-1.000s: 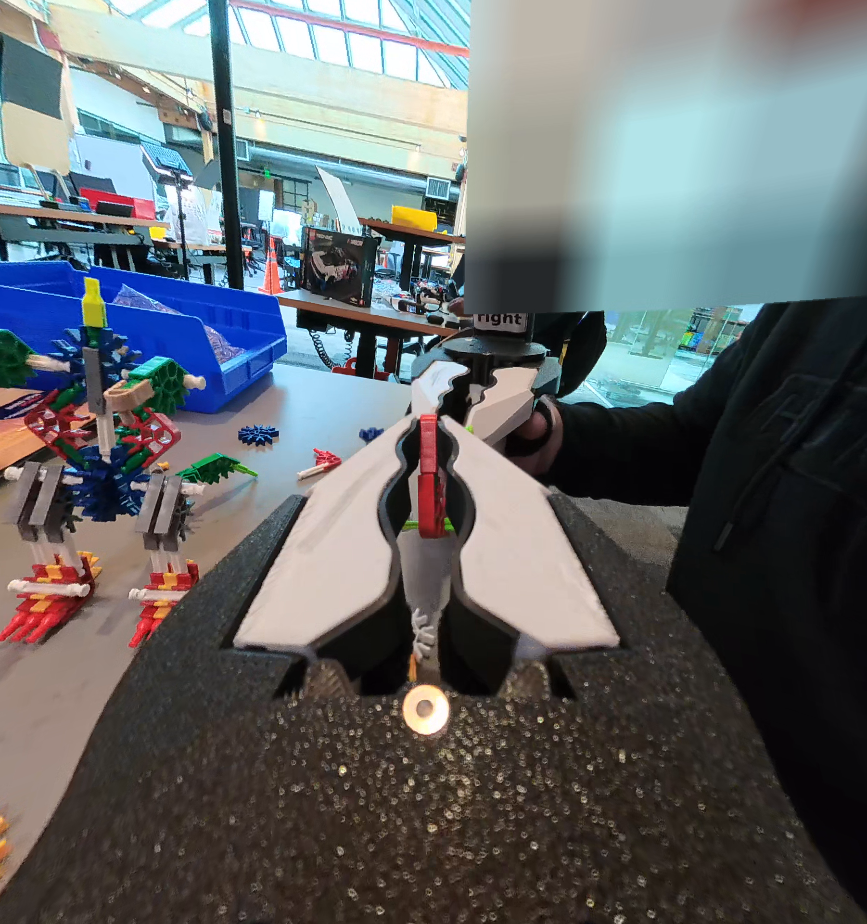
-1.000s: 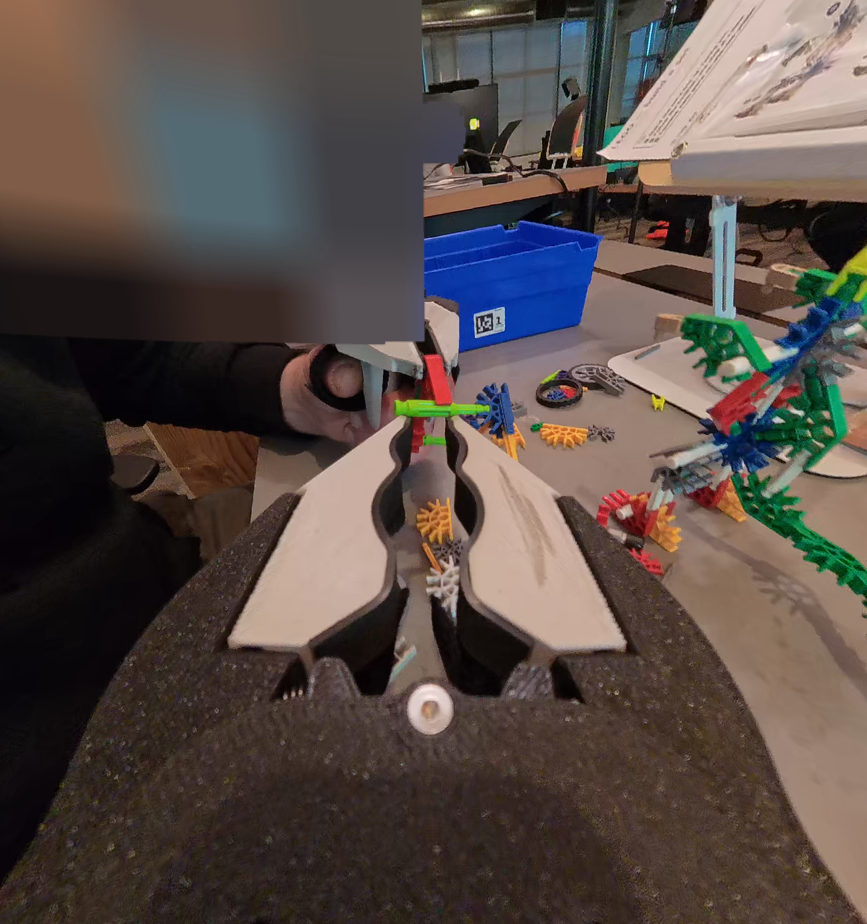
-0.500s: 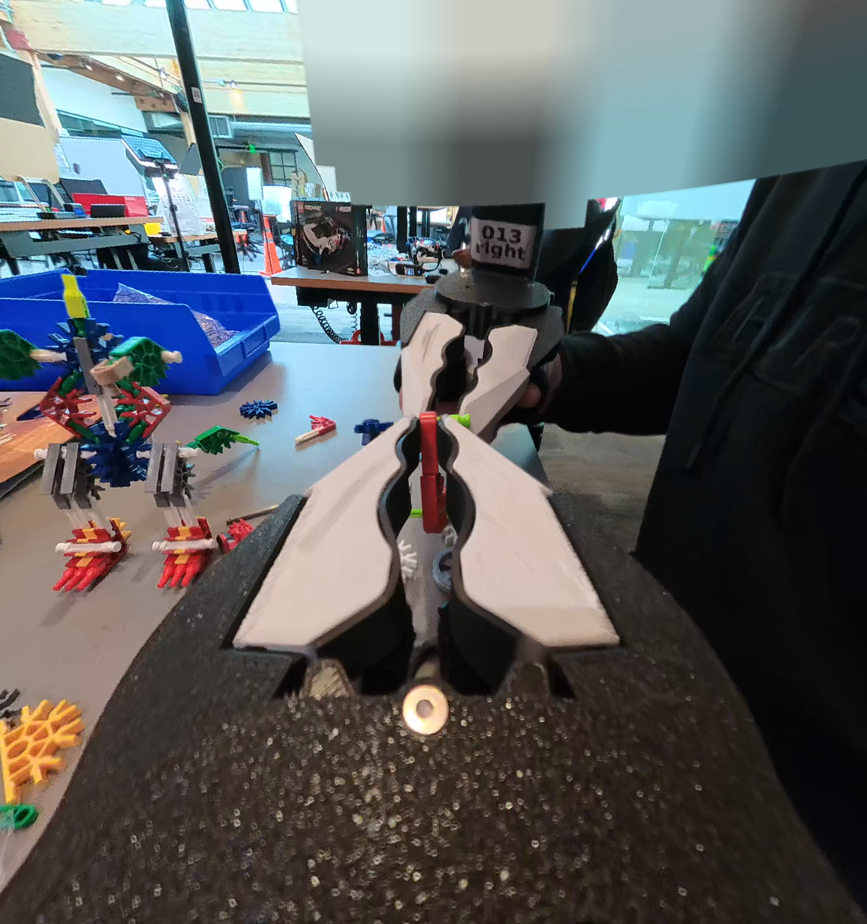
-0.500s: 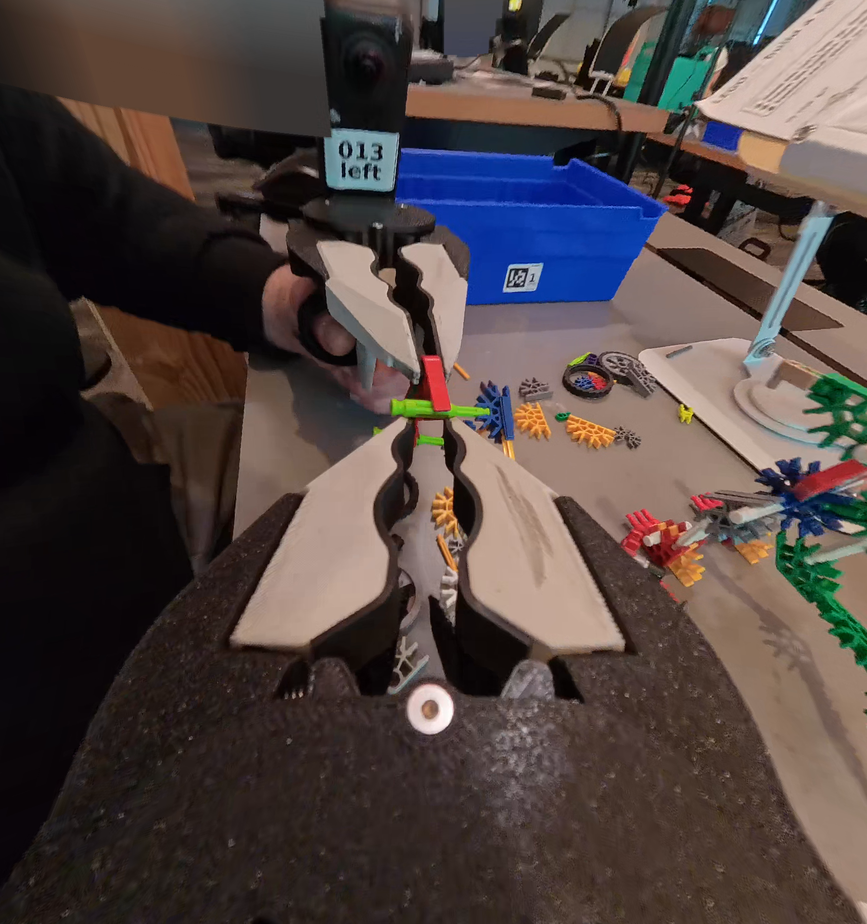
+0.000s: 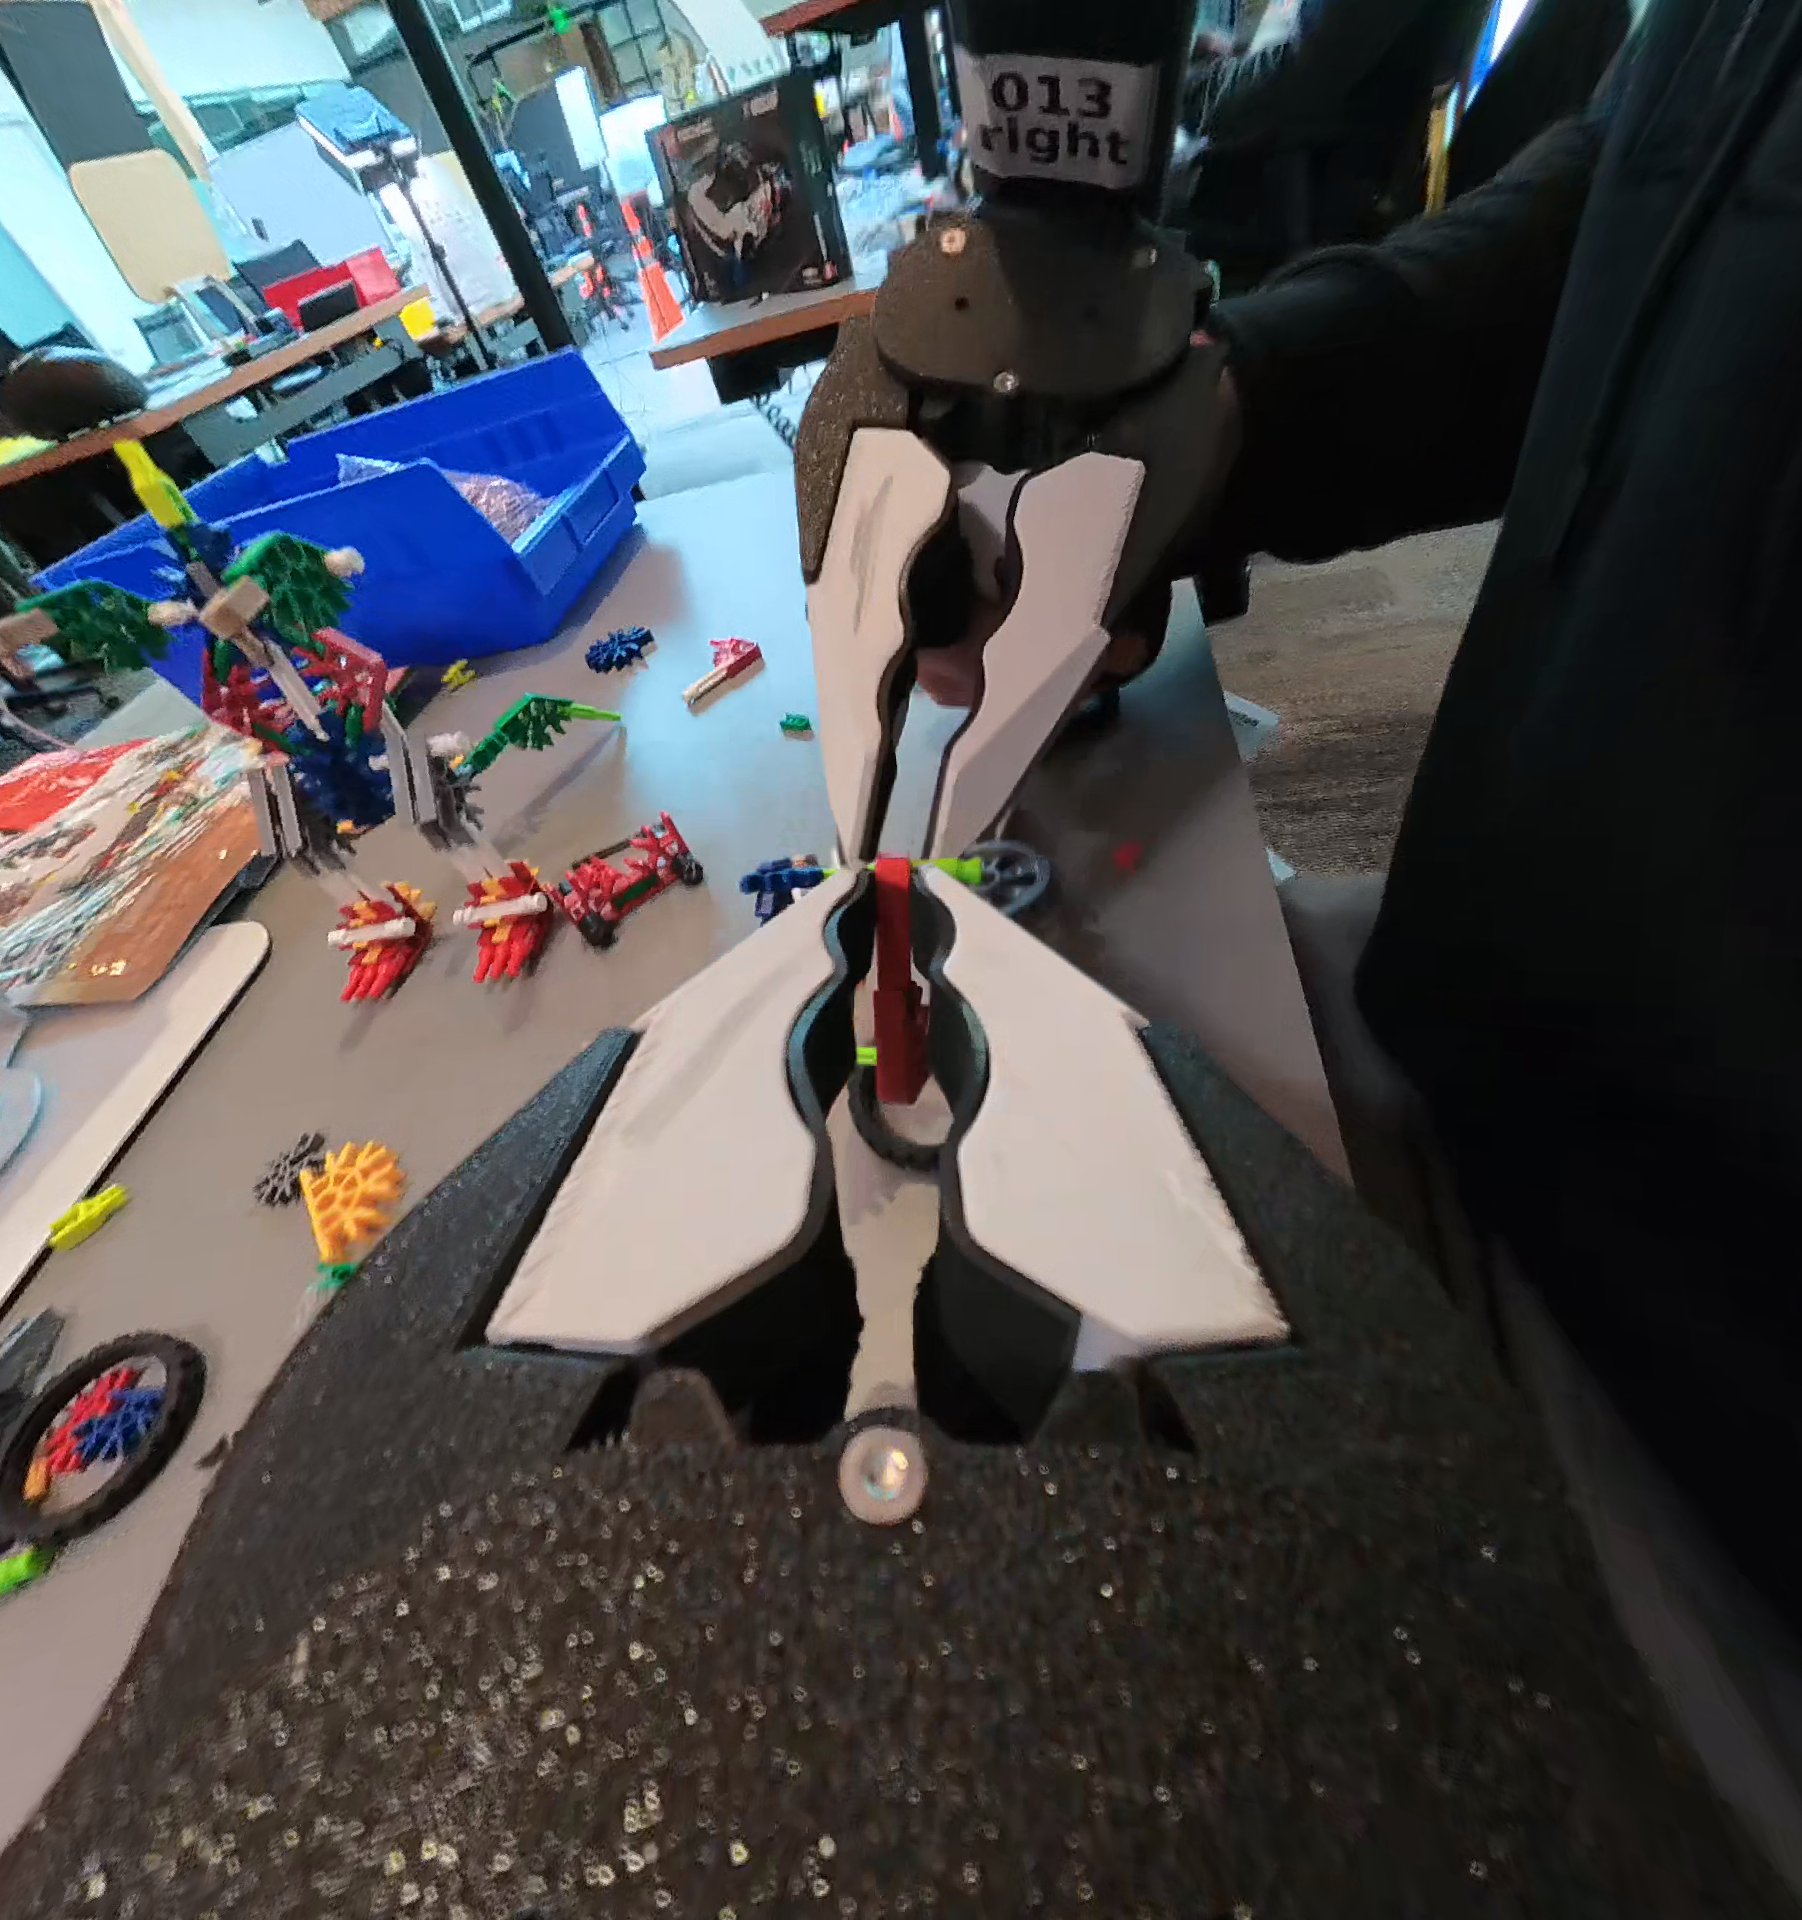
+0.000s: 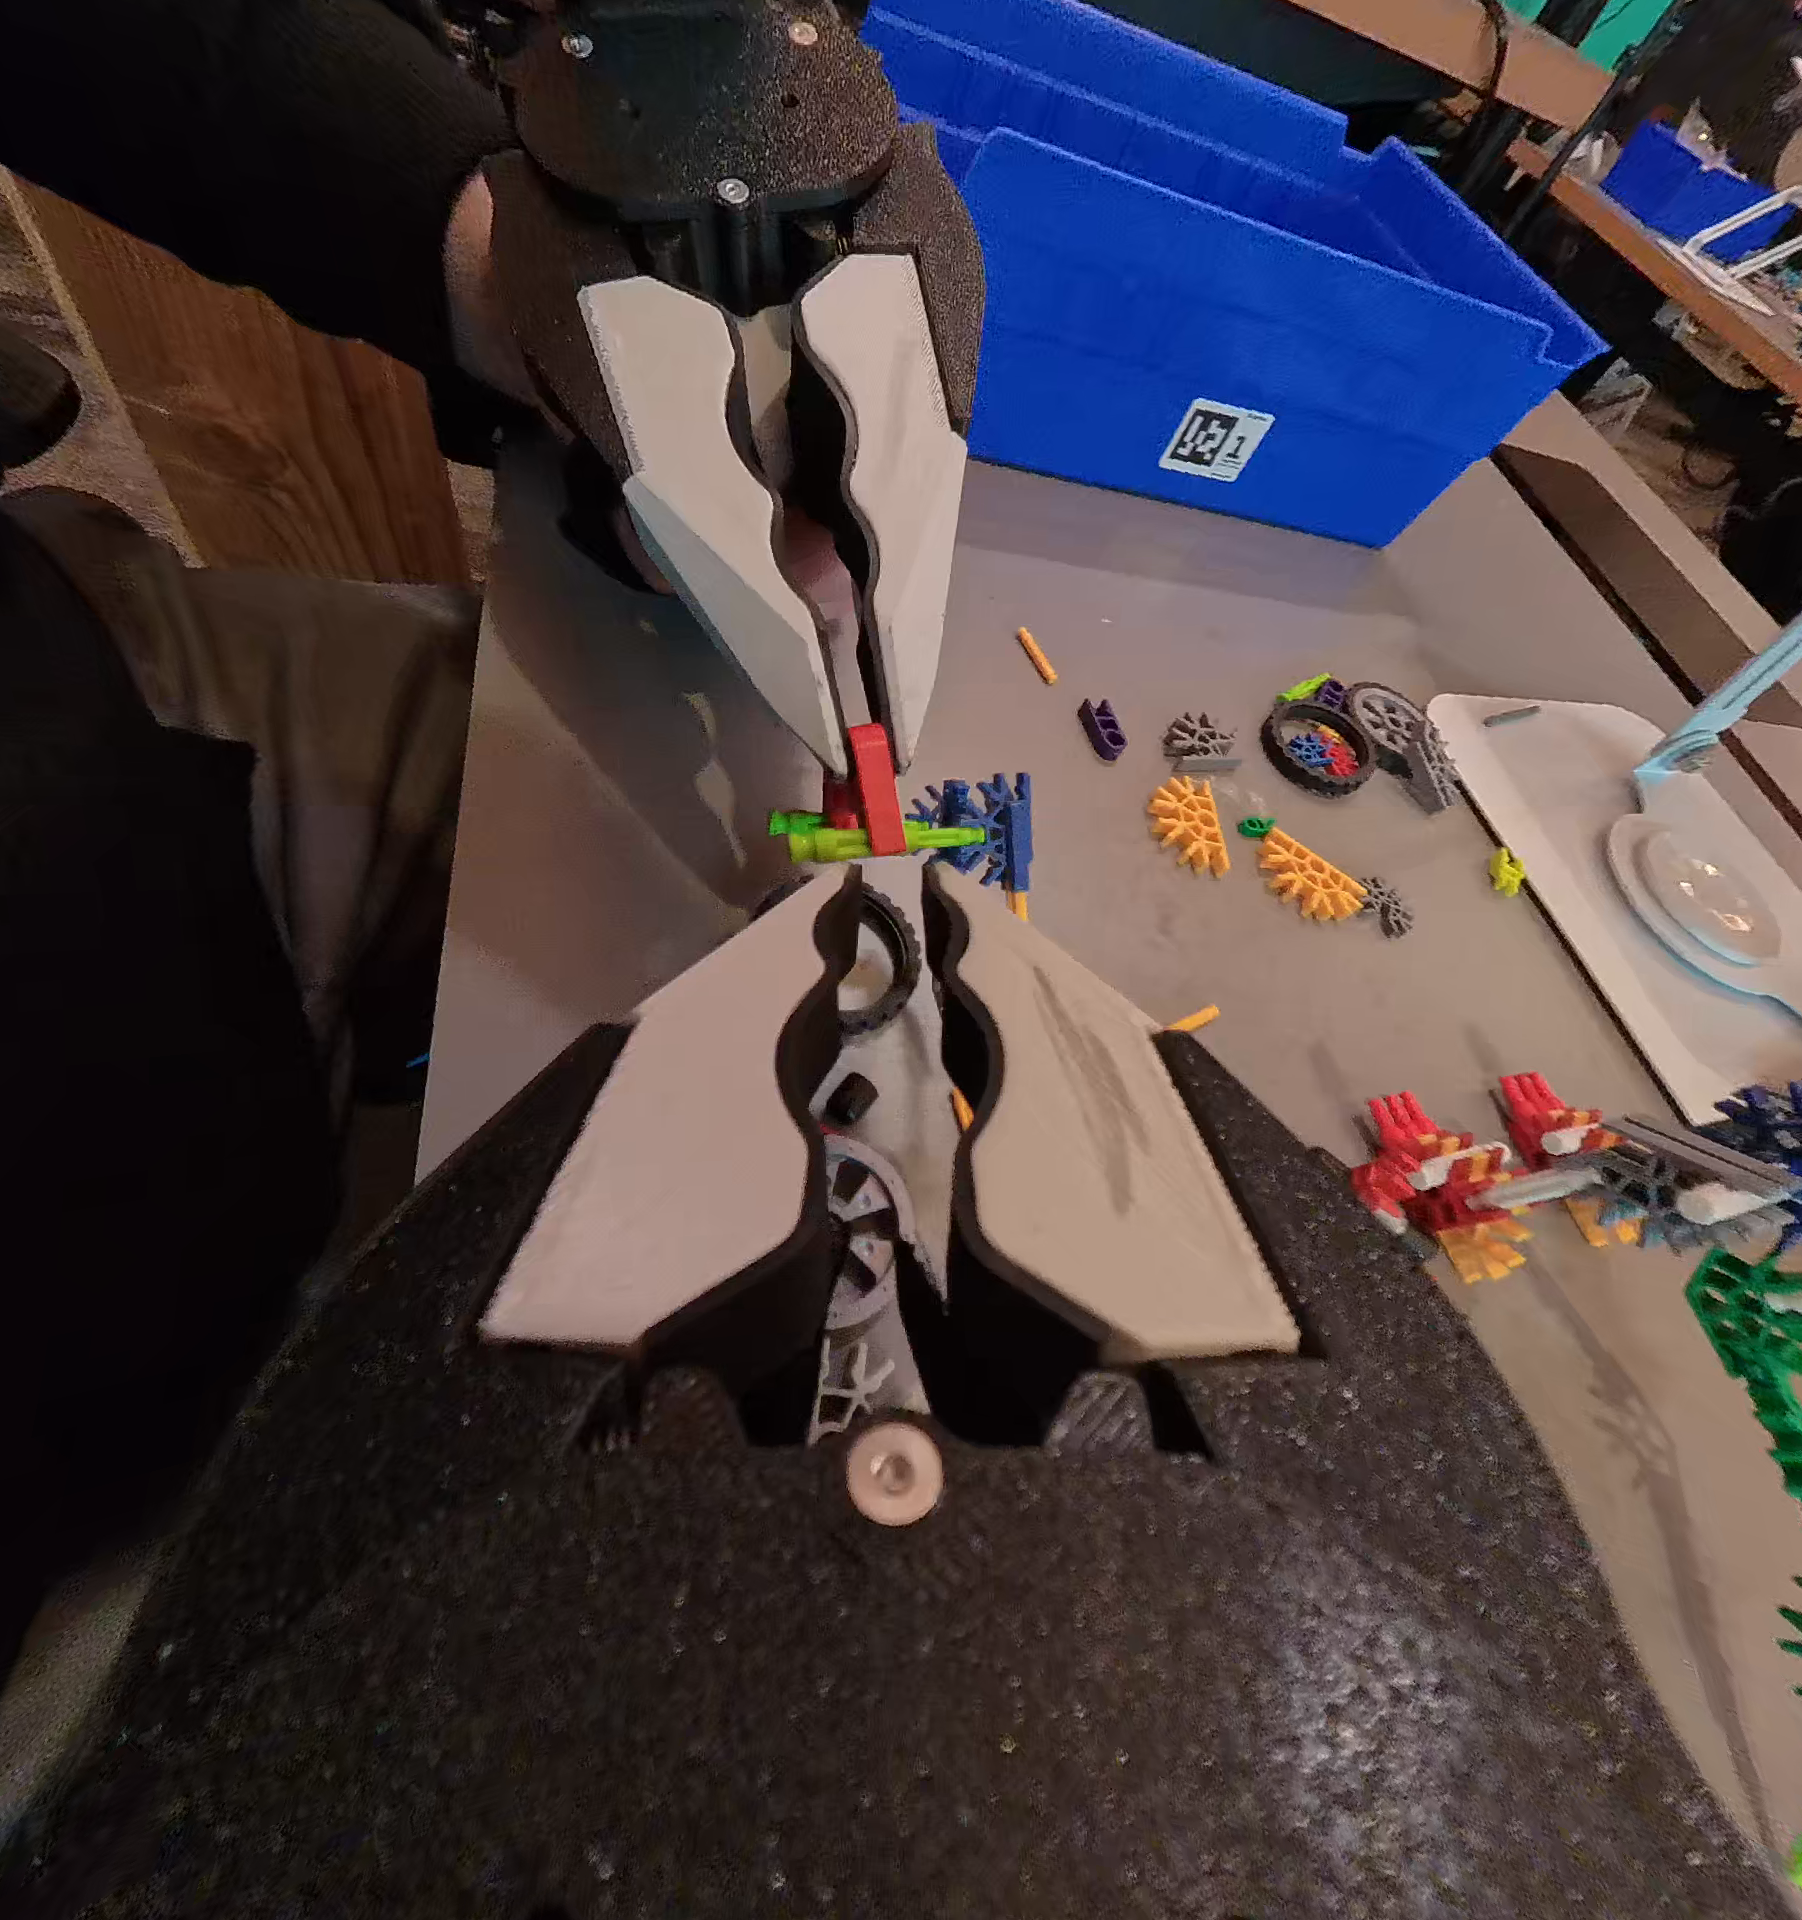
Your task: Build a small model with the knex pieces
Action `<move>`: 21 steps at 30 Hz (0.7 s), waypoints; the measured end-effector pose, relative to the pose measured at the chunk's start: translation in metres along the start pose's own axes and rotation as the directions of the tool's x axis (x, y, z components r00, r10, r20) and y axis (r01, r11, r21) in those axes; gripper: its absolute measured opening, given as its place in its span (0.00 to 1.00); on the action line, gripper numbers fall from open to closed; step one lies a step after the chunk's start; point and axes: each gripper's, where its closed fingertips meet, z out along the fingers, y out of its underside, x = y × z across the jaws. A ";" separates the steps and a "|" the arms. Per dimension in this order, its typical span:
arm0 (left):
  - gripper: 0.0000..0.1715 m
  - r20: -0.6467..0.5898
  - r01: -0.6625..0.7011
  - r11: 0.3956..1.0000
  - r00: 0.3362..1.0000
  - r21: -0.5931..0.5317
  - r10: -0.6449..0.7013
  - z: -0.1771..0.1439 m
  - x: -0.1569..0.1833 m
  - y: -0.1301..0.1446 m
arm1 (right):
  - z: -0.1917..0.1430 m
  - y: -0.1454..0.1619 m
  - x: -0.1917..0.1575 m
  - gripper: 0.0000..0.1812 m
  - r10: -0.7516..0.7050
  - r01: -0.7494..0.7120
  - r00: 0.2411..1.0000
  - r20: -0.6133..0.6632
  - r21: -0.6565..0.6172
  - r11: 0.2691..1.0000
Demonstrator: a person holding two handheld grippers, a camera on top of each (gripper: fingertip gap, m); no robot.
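My left gripper [image 5: 892, 883] is shut on a red connector [image 5: 892, 966] held edge-on, with a light green rod [image 5: 964, 865] running crosswise through its far end. The right gripper [image 5: 892, 847] points down at it from opposite, tip to tip. In the right wrist view my right gripper [image 6: 889, 878] has its fingertips apart just short of the green rod [image 6: 824, 840]. Nothing lies between its pads. The left gripper [image 6: 866, 743] grips the red connector [image 6: 869, 790] from above. A blue connector [image 6: 990, 821] lies by the rod's right end.
A blue bin [image 6: 1240, 312] stands at the back. A black tyre [image 6: 881, 956], yellow fan pieces [image 6: 1188, 826], wheels [image 6: 1323, 743] and a white board [image 6: 1603, 831] are on the grey table. A colourful built model [image 5: 284, 665] stands left. A person's dark sleeve [image 5: 1396, 364] is at the right. My left and right fingertips are right by each other.
Both grippers have tilted downward toward the table while staying tip to tip. The left gripper has kept the red connector throughout. The right fingertips stay at the green rod.
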 end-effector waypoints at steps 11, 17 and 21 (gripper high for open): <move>0.02 0.019 -0.005 0.998 1.000 -0.065 0.007 -0.011 0.000 0.012 | 0.009 0.008 -0.011 0.12 0.025 -0.022 0.997 0.069 -0.045 0.999; 0.02 0.015 -0.002 0.997 1.000 -0.075 0.003 -0.008 0.000 0.013 | 0.017 0.000 -0.012 0.12 0.036 -0.035 0.998 0.054 -0.028 0.999; 0.02 0.006 0.009 0.997 1.000 -0.080 -0.009 -0.008 0.000 0.014 | 0.020 0.001 -0.012 0.12 0.031 -0.029 0.998 0.052 -0.039 0.999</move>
